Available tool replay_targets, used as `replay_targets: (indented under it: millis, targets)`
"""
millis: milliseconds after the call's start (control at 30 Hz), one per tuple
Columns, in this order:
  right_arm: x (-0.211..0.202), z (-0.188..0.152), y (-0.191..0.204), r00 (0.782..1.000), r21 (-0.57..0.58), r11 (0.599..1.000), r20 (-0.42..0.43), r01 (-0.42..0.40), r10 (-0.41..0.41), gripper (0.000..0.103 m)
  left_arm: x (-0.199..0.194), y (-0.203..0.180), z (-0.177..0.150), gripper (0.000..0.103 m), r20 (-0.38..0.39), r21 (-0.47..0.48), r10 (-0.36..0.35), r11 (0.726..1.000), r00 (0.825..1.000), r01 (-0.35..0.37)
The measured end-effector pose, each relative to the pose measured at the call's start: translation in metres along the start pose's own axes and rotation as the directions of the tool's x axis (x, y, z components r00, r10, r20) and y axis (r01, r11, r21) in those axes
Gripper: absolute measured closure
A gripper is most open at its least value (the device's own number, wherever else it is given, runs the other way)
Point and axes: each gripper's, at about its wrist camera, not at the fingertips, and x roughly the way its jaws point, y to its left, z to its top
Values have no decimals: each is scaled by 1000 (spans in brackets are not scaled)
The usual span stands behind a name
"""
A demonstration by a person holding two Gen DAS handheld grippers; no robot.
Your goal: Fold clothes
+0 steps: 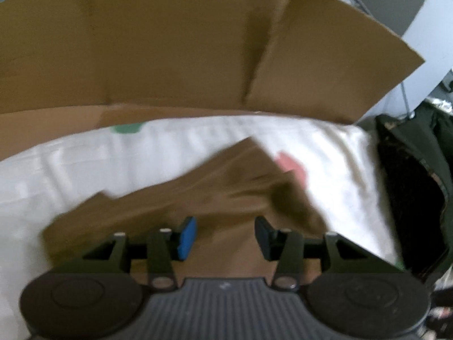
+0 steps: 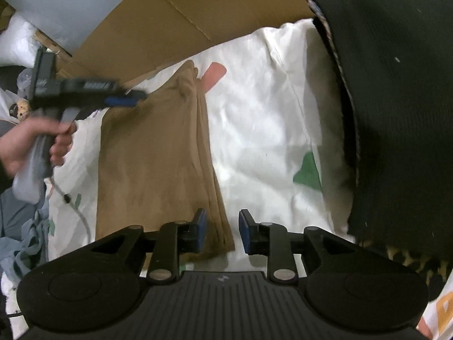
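Lying folded on the white sheet, the brown garment fronts cardboard.

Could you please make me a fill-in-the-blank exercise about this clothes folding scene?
1. The folded garment on the white sheet is ____ in colour.
2. The right gripper has its jaws ____, gripping nothing.
3. Behind the sheet stands a sheet of ____.
4. The left gripper is held by a ____.

Missing words: brown; open; cardboard; hand

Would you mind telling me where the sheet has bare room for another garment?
The white sheet lies bare between the brown garment and the dark clothing. The left is crowded: the left gripper, a hand and blue clothes.
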Motion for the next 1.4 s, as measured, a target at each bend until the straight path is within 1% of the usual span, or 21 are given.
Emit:
replay_targets:
  millis: [100, 200, 233, 333, 433, 533, 600, 700, 767, 867, 900, 967, 1000, 1033, 1100, 1167, 1233, 1300, 1400]
  targets:
    - [10, 6, 8, 1000, -21, 1000, 6, 13, -13, 76, -11, 23, -8, 54, 9, -28, 5, 1000, 1000, -5]
    - [20, 11, 16, 999, -48, 998, 14, 37, -36, 75, -15, 39, -16, 51, 13, -42, -11, 999, 1000, 12]
    - [25, 14, 19, 999, -55, 998, 17, 41, -40, 75, -15, 44, -19, 51, 10, -43, -11, 999, 1000, 11]
    - [39, 20, 27, 999, -82, 995, 18, 49, -48, 69, -10, 57, -28, 51, -2, -61, -8, 998, 1000, 8]
    - [53, 23, 32, 998, -108, 992, 10, 65, -65, 69, -2, 68, -35, 52, -10, -81, 9, 997, 1000, -10]
    - [63, 22, 30, 997, -121, 989, -2, 82, -82, 69, 4, 81, -39, 53, 3, -124, 24, 992, 1000, -24]
    - [64, 20, 27, 996, -120, 989, 0, 87, -88, 69, 5, 90, -40, 56, 21, -153, 41, 988, 999, -37]
    - [59, 17, 24, 996, -113, 990, 10, 88, -87, 69, 2, 105, -37, 64, 45, -209, 46, 977, 998, -36]
    - [55, 16, 22, 996, -110, 990, 13, 91, -90, 69, -2, 113, -33, 71, 55, -220, 52, 975, 997, -39]
    - [48, 17, 21, 996, -108, 990, 9, 90, -90, 70, -15, 123, -28, 71, 80, -232, 57, 972, 995, -37]
    - [45, 18, 22, 996, -108, 991, 10, 85, -84, 70, -20, 126, -26, 70, 89, -235, 68, 971, 994, -45]
    - [40, 19, 23, 997, -106, 992, 14, 74, -73, 70, -34, 132, -23, 59, 106, -240, 121, 966, 987, -92]
    - [37, 19, 24, 998, -105, 992, 16, 67, -66, 70, -41, 136, -22, 58, 114, -245, 131, 964, 985, -100]
    - [34, 20, 24, 998, -99, 993, 19, 57, -55, 70, -47, 141, -22, 55, 111, -254, 129, 962, 985, -98]
    - [31, 20, 27, 999, -95, 994, 31, 46, -43, 70, -54, 145, -24, 55, 74, -266, 122, 959, 990, -98]
    - [29, 19, 31, 998, -91, 994, 46, 52, -48, 70, -62, 146, -29, 54, 50, -274, 121, 956, 991, -103]
    - [30, 17, 36, 997, -88, 995, 55, 55, -50, 70, -71, 143, -35, 49, 46, -267, 113, 959, 992, -97]
    - [33, 14, 40, 997, -91, 994, 53, 54, -49, 69, -78, 140, -40, 47, 54, -252, 113, 963, 992, -97]
    - [37, 13, 46, 996, -121, 989, 51, 83, -77, 69, -81, 140, -50, 42, 66, -272, 105, 959, 992, -83]
